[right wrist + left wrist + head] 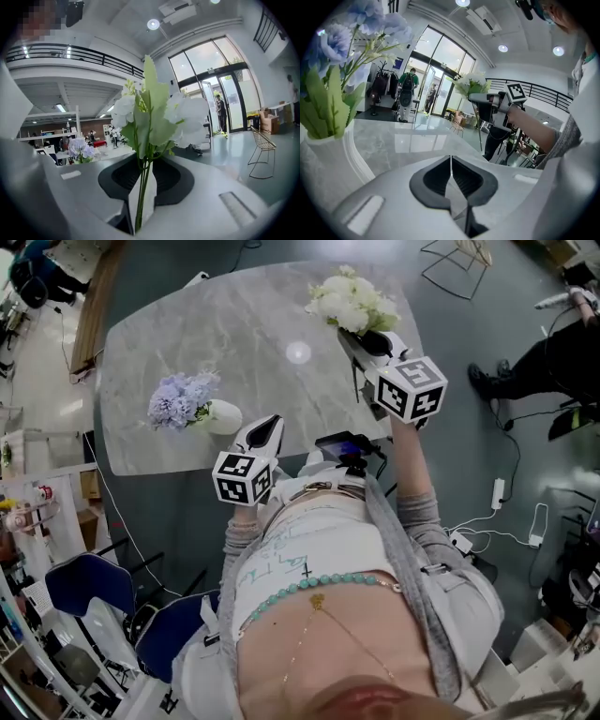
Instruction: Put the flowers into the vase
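Our right gripper clamps the white flowers by their stems, well apart from the vase. The vase holds blue flowers and stands just beside our left gripper, whose jaws are pressed together and empty. We judge insertion remains.

Marble-patterned desk at the centre of a tall, two-level commercial hall, part lobby and part open workspace. Beyond the desk, full-height glass entrance doors let in daylight, with a wire chair and cardboard boxes beside them. High above the desk, a mezzanine with a black railing runs along the wall, under recessed ceiling lights and a ceiling air-conditioning unit. On the grey floor to the right of the desk lie a power strip and white cables; blue chairs stand off its near-left corner. A person with a backpack stands by the doors, near a rack of hanging coats.
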A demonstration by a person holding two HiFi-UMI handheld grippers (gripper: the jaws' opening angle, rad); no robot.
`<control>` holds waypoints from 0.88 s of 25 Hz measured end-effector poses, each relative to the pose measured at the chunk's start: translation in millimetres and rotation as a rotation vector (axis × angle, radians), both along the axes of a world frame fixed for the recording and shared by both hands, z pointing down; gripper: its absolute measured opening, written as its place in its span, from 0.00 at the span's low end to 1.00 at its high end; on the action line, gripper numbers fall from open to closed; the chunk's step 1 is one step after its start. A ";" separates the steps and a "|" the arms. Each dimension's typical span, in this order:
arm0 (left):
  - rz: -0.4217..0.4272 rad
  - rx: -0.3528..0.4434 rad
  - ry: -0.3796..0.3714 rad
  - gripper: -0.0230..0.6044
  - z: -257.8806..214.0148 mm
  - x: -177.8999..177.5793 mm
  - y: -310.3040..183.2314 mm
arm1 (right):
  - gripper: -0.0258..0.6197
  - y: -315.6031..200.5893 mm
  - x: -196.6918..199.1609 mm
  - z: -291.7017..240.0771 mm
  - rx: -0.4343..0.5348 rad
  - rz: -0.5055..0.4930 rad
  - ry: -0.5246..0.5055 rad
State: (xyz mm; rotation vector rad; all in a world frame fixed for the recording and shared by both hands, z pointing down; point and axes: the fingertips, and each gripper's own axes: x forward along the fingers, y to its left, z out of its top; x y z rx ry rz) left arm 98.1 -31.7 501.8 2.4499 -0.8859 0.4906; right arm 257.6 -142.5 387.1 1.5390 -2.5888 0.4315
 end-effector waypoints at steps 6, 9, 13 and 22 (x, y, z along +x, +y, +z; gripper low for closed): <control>0.013 0.006 0.012 0.04 -2.4 1.5 5.0 | 0.19 13.0 -6.8 -37.8 0.089 -0.005 -0.036; 0.026 0.001 0.005 0.04 0.3 2.4 7.1 | 0.19 17.7 -7.9 -56.3 0.138 -0.002 -0.058; 0.032 -0.003 0.006 0.04 1.5 0.3 11.4 | 0.19 26.2 -12.1 -76.6 0.186 -0.004 -0.078; 0.047 -0.002 0.006 0.04 -1.6 3.2 19.9 | 0.19 41.3 -10.8 -97.5 0.229 -0.017 -0.108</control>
